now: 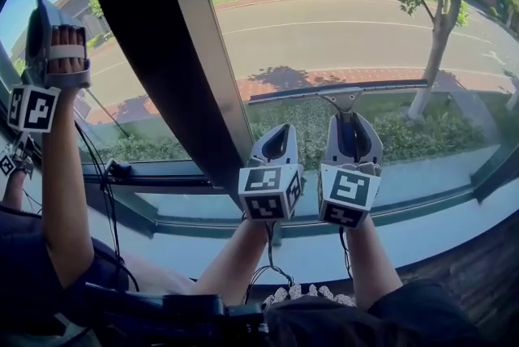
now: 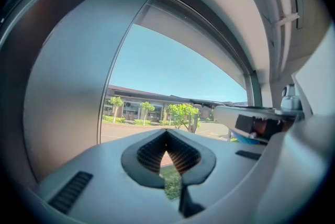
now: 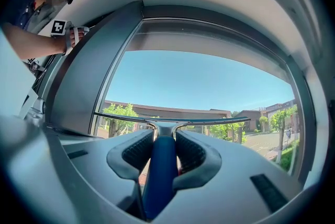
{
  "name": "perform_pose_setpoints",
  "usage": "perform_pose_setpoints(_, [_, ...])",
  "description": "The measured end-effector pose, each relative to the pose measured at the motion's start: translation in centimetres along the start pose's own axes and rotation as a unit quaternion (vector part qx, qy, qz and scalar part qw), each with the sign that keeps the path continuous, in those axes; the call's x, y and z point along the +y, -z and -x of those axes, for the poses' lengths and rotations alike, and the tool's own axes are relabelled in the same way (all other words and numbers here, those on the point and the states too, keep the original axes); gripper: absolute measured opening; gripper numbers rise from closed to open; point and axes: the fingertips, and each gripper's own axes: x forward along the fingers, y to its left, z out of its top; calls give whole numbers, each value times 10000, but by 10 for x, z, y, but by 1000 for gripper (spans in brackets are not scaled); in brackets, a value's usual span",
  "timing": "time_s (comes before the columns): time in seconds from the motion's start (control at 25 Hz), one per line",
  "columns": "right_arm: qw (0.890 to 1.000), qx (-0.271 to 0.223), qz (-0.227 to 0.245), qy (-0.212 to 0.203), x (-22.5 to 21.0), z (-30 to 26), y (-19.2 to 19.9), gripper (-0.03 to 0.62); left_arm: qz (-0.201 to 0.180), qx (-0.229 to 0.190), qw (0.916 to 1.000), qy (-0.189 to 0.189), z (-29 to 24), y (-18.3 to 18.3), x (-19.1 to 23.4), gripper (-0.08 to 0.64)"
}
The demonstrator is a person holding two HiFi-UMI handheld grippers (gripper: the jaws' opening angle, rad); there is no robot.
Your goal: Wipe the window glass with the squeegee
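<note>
Grey left tongs (image 1: pixel 278 134) and right tongs (image 1: pixel 350 120) point side by side at the glass (image 1: pixel 340 29) in the head view, with the squeegee (image 1: pixel 381 87) blade lying level across the pane above the right one. In the left gripper view, the left tongs (image 2: pixel 166 136) are closed tip to tip and empty. In the right gripper view, the right tongs (image 3: pixel 165 136) clamp the squeegee's (image 3: pixel 161 176) blue handle.

Squeegee (image 3: pixel 166 129) between hand-held gripper (image 3: pixel 165 155) jaws
</note>
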Motion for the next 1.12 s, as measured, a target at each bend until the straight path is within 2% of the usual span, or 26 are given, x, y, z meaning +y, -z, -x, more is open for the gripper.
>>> perform_pose_setpoints(0.52, [9997, 243, -57, 26, -12, -2, -20, 132, 61, 95, 9999, -5, -6, -20, -15, 2])
perform_pose_setpoints(0.64, [9997, 208, 103, 24, -14, -5, -24, 132, 65, 104, 9999, -4, -7, -26, -16, 2])
perform_pose_setpoints(0.88, [9997, 256, 16, 62, 0, -8, -13, 130, 59, 79, 10000, -13, -6, -17, 1, 2])
perform_pose_setpoints(1.12, [9997, 237, 53, 79, -3, -10, -15, 130, 78, 85, 9999, -11, -7, -21, -2, 2])
